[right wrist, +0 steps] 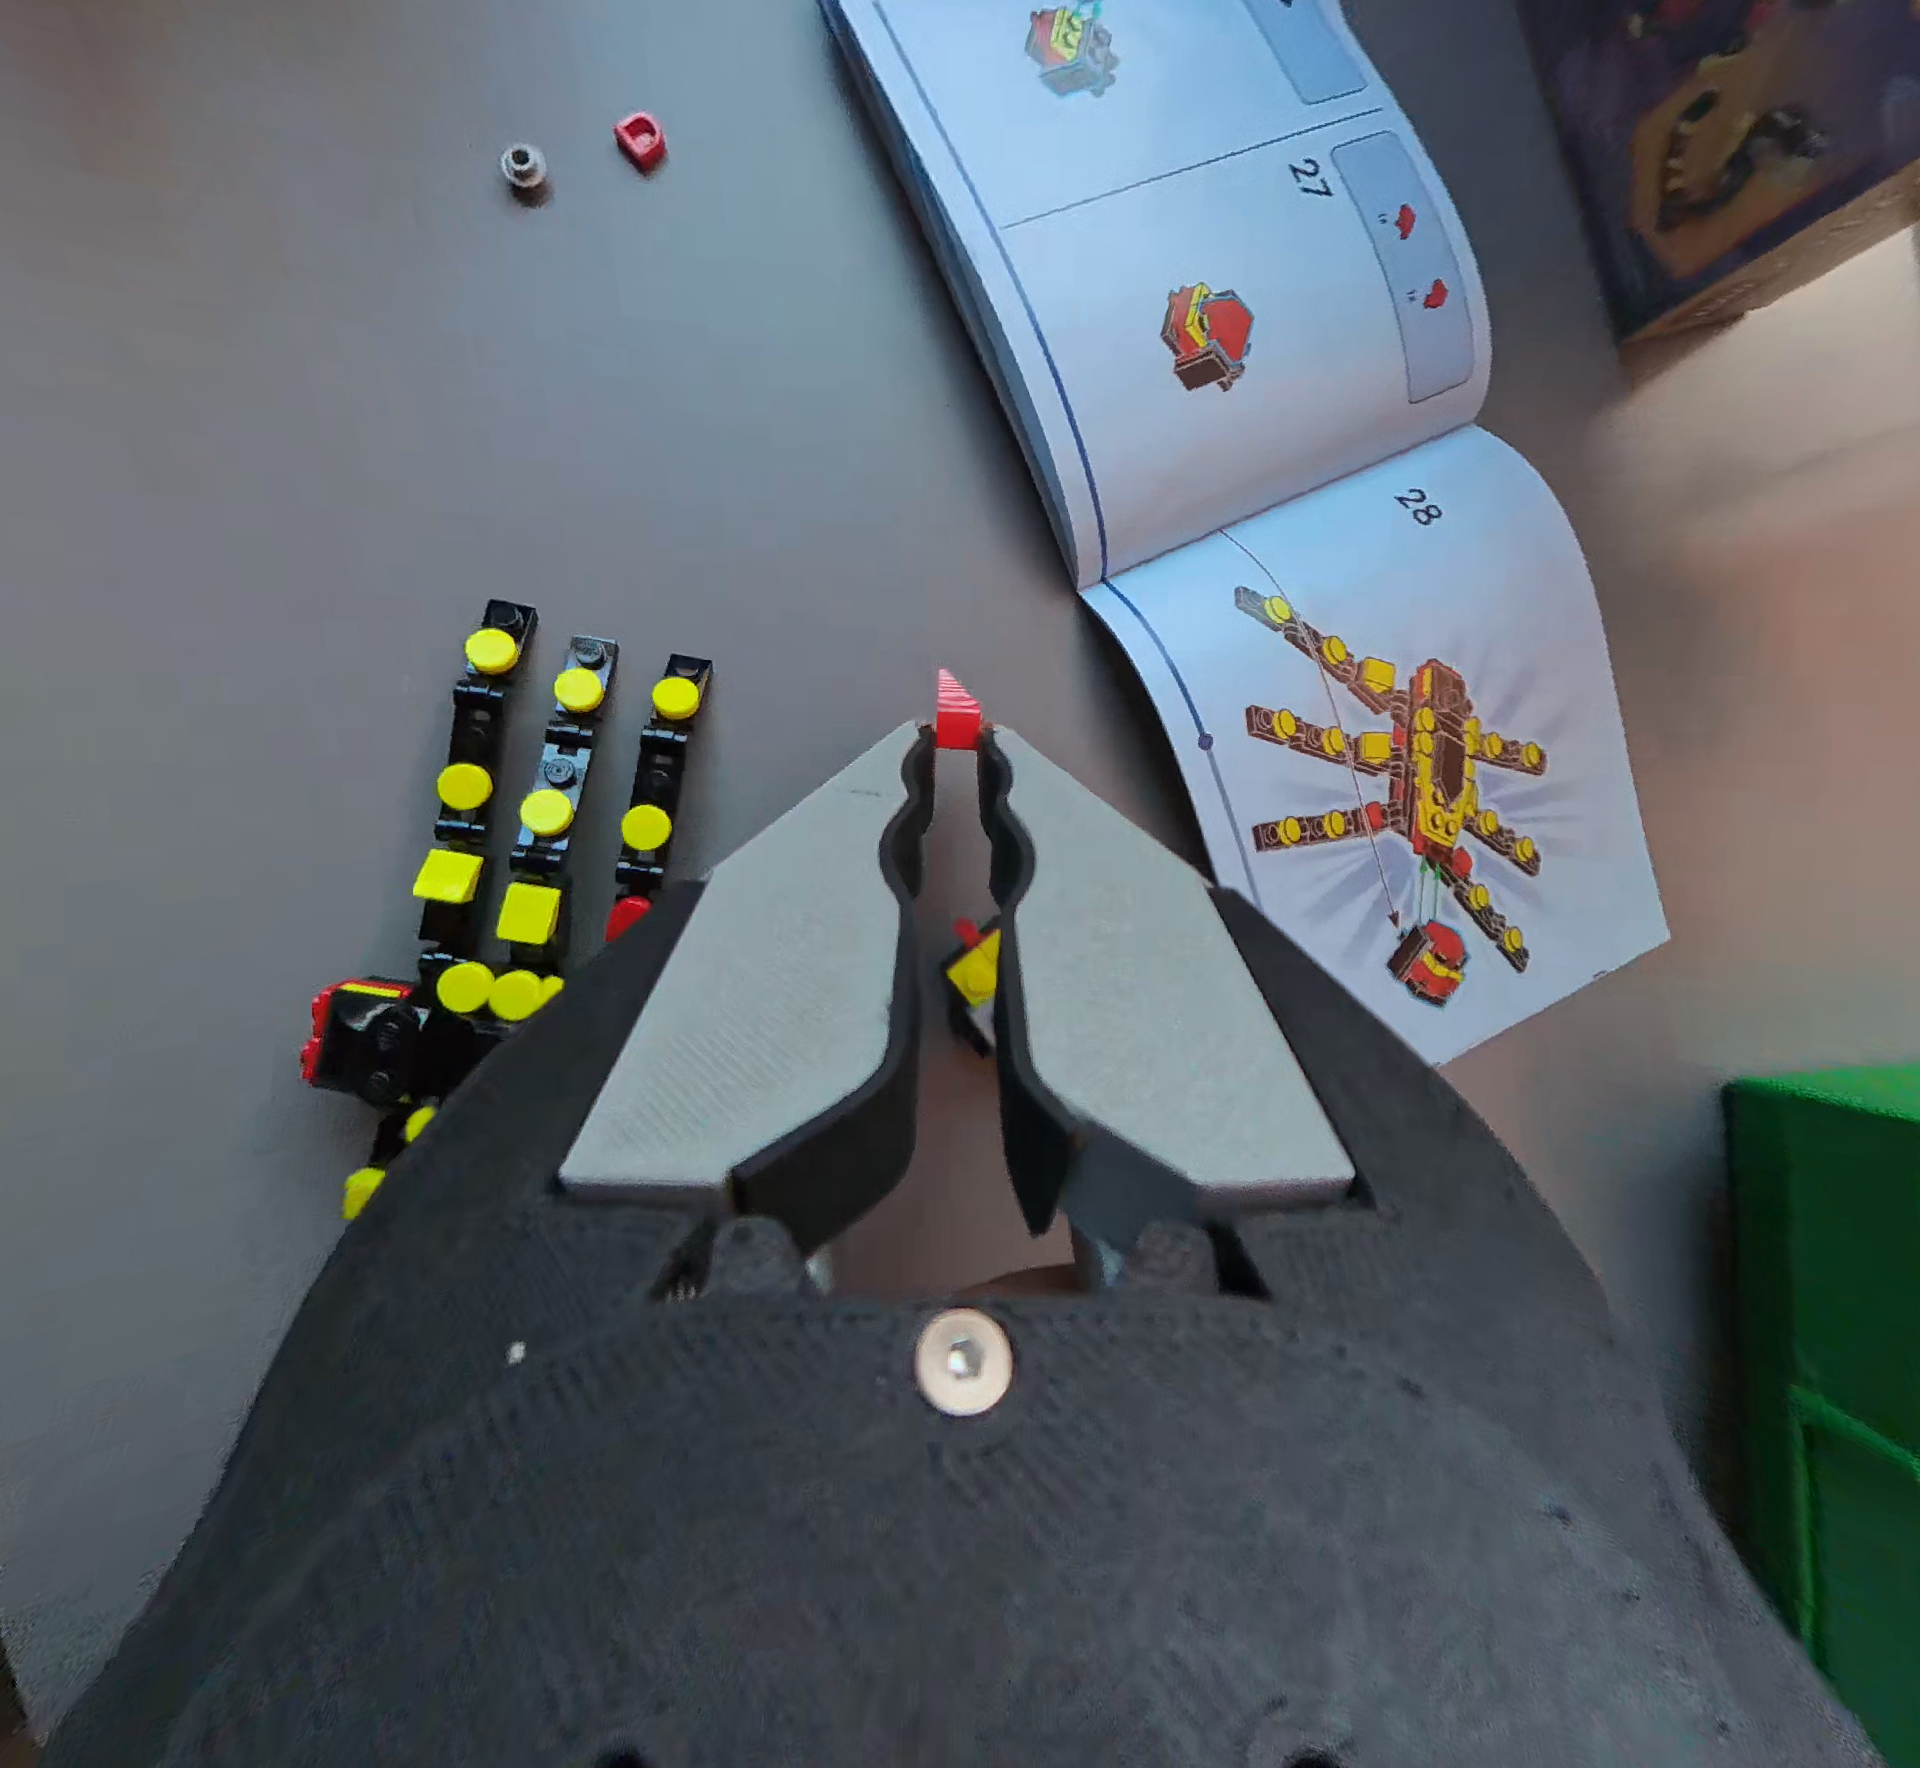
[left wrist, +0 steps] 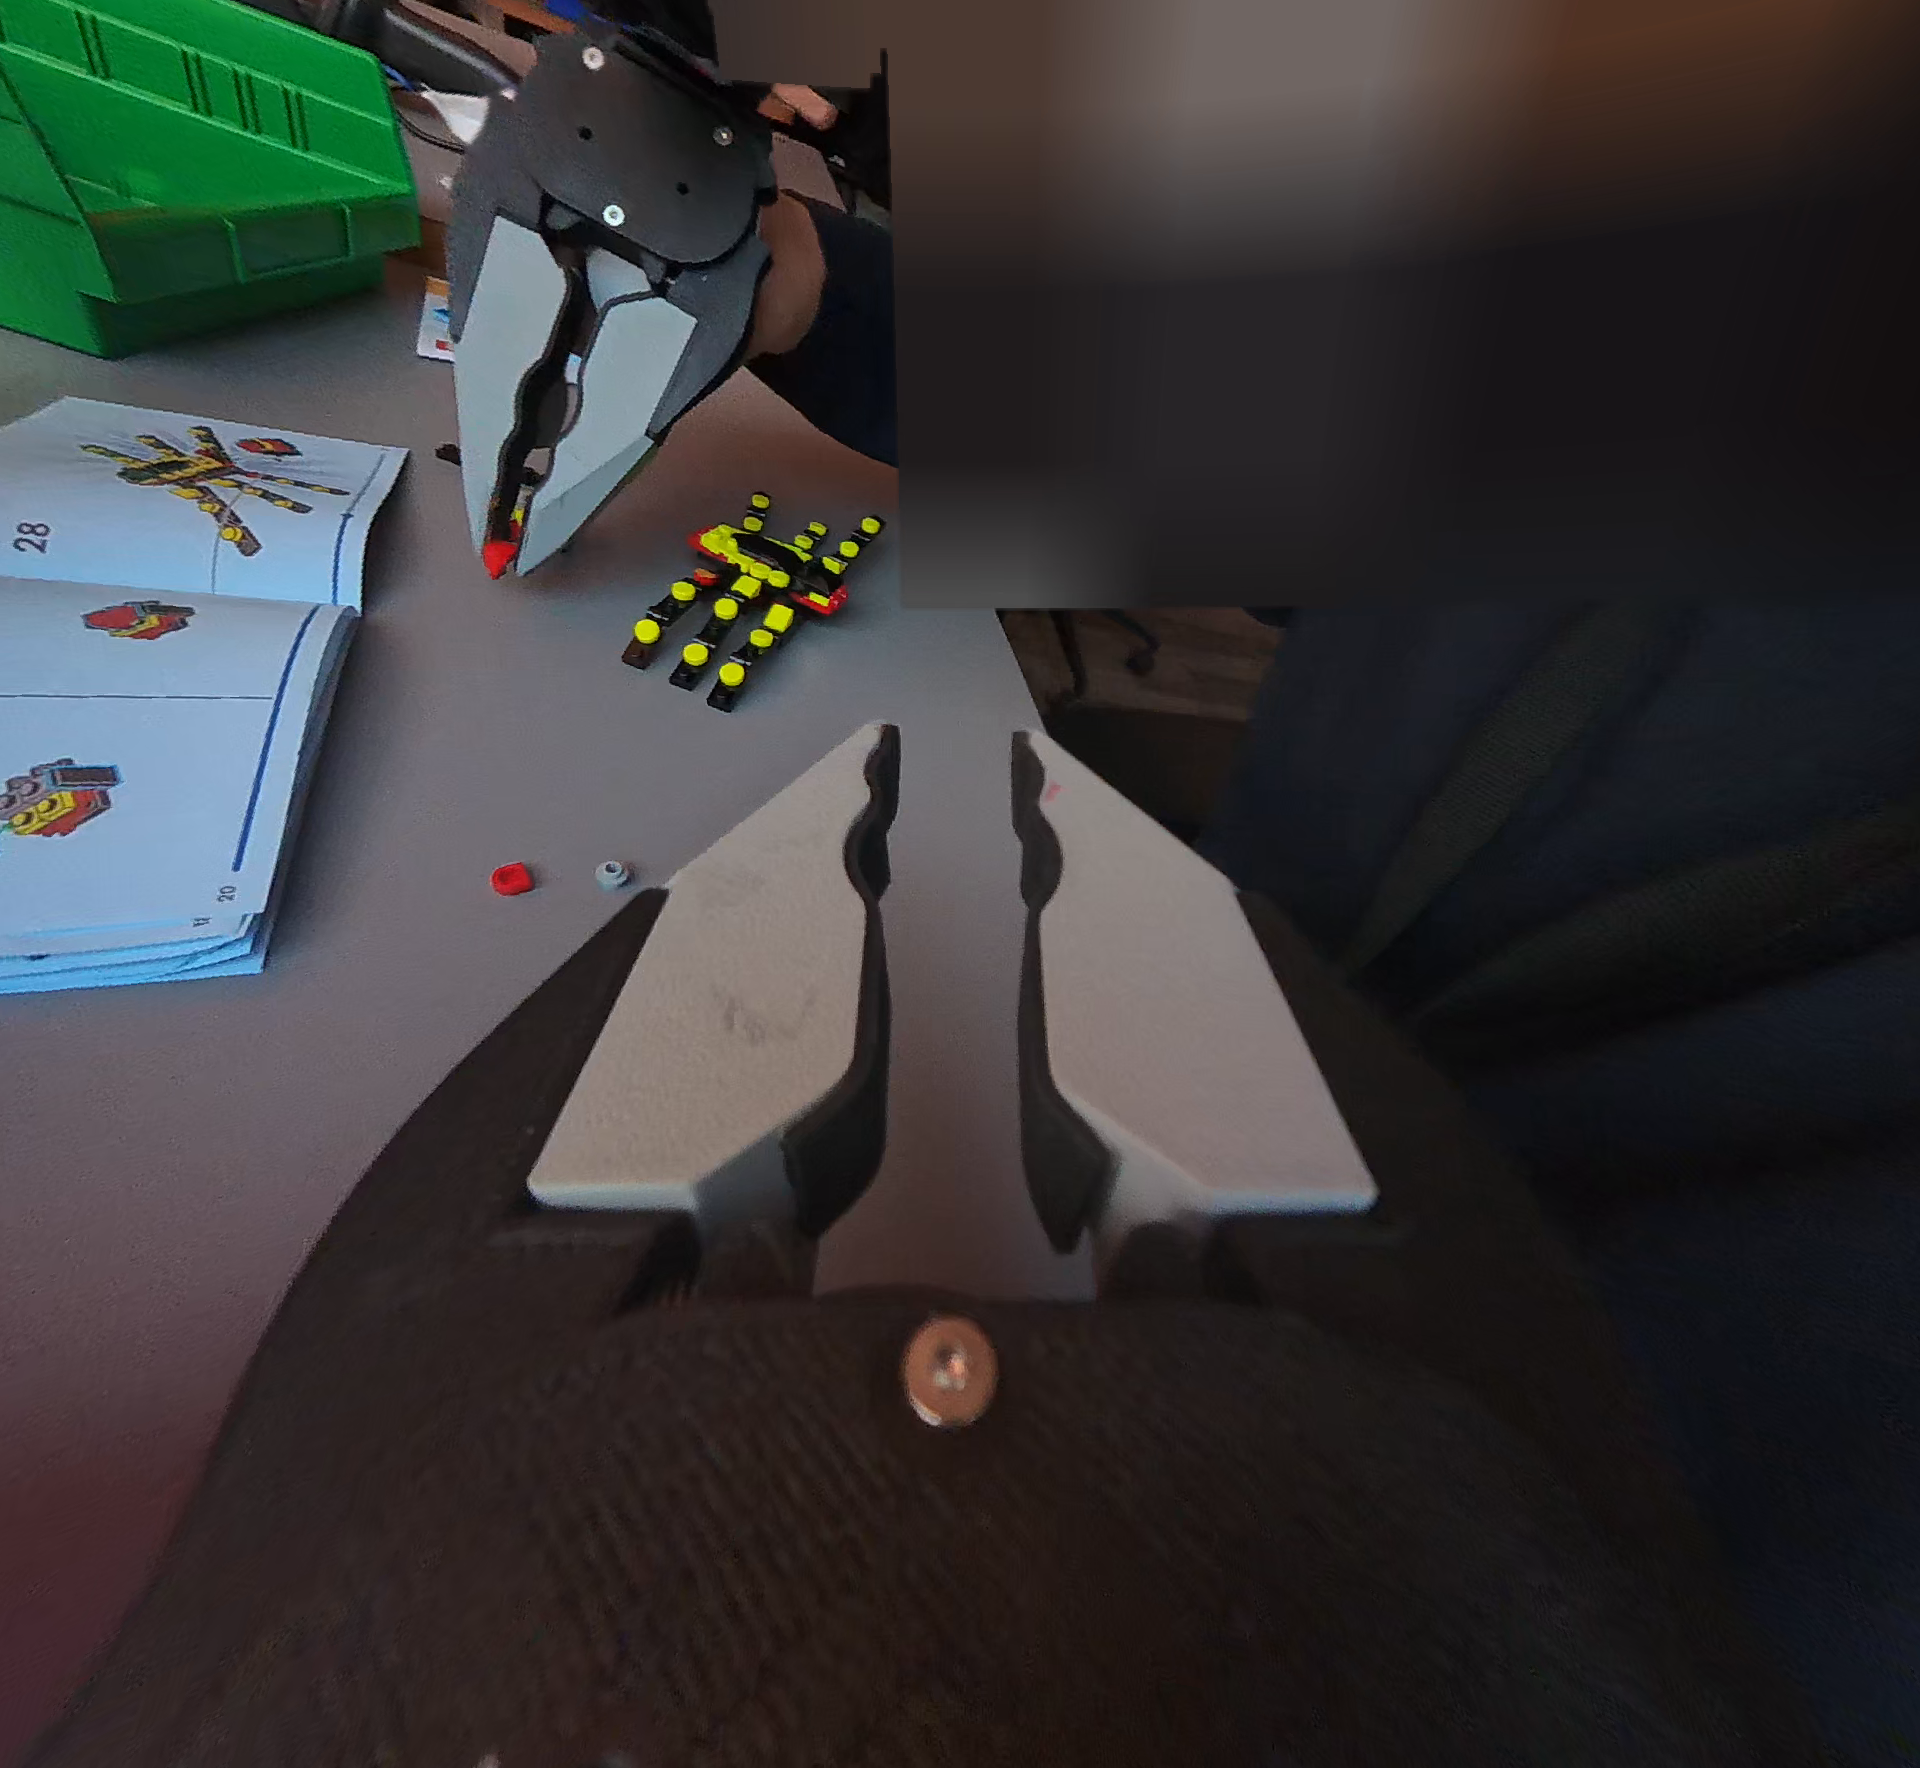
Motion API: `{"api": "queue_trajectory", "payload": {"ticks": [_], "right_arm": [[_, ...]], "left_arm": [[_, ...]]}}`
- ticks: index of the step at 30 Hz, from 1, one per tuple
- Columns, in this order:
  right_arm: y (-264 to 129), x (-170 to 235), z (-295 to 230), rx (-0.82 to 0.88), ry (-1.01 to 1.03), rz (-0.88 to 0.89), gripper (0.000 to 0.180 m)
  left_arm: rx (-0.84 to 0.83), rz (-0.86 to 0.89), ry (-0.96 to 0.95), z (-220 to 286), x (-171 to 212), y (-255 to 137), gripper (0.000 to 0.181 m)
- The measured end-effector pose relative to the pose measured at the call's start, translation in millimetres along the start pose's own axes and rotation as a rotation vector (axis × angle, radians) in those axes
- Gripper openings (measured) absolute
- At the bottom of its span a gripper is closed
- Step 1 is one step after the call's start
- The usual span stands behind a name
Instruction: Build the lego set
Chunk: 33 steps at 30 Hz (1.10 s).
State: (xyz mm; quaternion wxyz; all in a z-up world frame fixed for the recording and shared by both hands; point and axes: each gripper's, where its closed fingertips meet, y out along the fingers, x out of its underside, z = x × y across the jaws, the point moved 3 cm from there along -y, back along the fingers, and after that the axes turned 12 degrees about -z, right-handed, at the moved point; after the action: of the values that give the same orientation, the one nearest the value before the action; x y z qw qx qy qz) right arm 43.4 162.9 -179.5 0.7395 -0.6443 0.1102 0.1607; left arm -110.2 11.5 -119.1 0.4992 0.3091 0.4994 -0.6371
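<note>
Left gripper (left wrist: 954, 742) hangs released above the table (left wrist: 468, 1043), nothing between its fingers. Ahead of it lies the spider model (left wrist: 753, 596); farther ahead and to the left, the right gripper (left wrist: 509, 560) points down with a red brick (left wrist: 499, 558) at its tips. Left of the fingers sit a red piece (left wrist: 510, 878), a grey stud (left wrist: 613, 875) and the booklet (left wrist: 156, 679).

Right gripper (right wrist: 958, 731) is clenched on the red brick (right wrist: 956, 710). To its left lies the model (right wrist: 540, 845), partly hidden by the gripper; to its right, the open booklet (right wrist: 1247, 347). A green bin (right wrist: 1829, 1355) stands at lower right.
</note>
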Motion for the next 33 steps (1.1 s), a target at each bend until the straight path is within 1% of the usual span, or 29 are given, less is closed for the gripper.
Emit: {"api": "queue_trajectory", "payload": {"ticks": [1, 4, 6, 9, 13, 17, 19, 20, 23, 25, 30, 33], "right_arm": [[0.7, -0.5, 0.0, -0.009, -0.027, -0.003, 0.005], [2.7, -2.3, 0.6, -0.026, -0.099, -0.013, 0.005], [3.3, -4.8, 0.9, -0.038, -0.144, -0.012, 0.005], [6.0, -10.4, 1.5, -0.069, -0.182, -0.015, 0.005], [13.5, -11.1, 2.1, -0.089, -0.213, -0.073, 0.005], [15.7, -12.9, 2.2, -0.081, -0.209, -0.067, 0.005], [9.0, -17.8, 4.3, -0.081, -0.156, 0.009, 0.005], [3.5, -20.7, 6.8, -0.105, -0.094, 0.067, 0.005], [-11.8, -23.1, 11.6, -0.326, 0.158, 0.219, 0.005], [-19.8, -22.4, 13.4, -0.438, 0.258, 0.298, 0.005], [-30.6, -23.2, 10.4, -0.62, 0.396, 0.386, 0.005], [-31.5, -23.3, 8.7, -0.656, 0.428, 0.395, 0.005]], "left_arm": [[0.009, 0.006, -0.007, 0.4, -0.6, 0.4, 0.018], [0.049, 0.027, -0.066, -1.2, -1.5, -1.1, 0.017], [0.083, 0.046, -0.117, -2.9, -1.9, -3.1, 0.014], [0.098, 0.064, -0.122, -2.5, -3.1, -5.3, 0.005], [0.104, 0.066, -0.121, -1.9, -3.1, -5.5, 0.004], [0.101, 0.062, -0.12, -1.9, -2.8, -5.1, 0.005], [0.102, 0.063, -0.12, -1.9, -2.7, -5.1, 0.004], [0.102, 0.063, -0.12, -1.9, -2.7, -5.1, 0.005], [0.099, 0.06, -0.12, -1.9, -2.4, -4.7, 0.004], [0.101, 0.051, -0.121, -1.3, -1.5, -3.8, 0.004], [0.096, 0.04, -0.117, -0.6, -0.6, -2.2, 0.004], [0.094, 0.039, -0.119, -1.0, -0.5, -2.2, 0.004]]}}
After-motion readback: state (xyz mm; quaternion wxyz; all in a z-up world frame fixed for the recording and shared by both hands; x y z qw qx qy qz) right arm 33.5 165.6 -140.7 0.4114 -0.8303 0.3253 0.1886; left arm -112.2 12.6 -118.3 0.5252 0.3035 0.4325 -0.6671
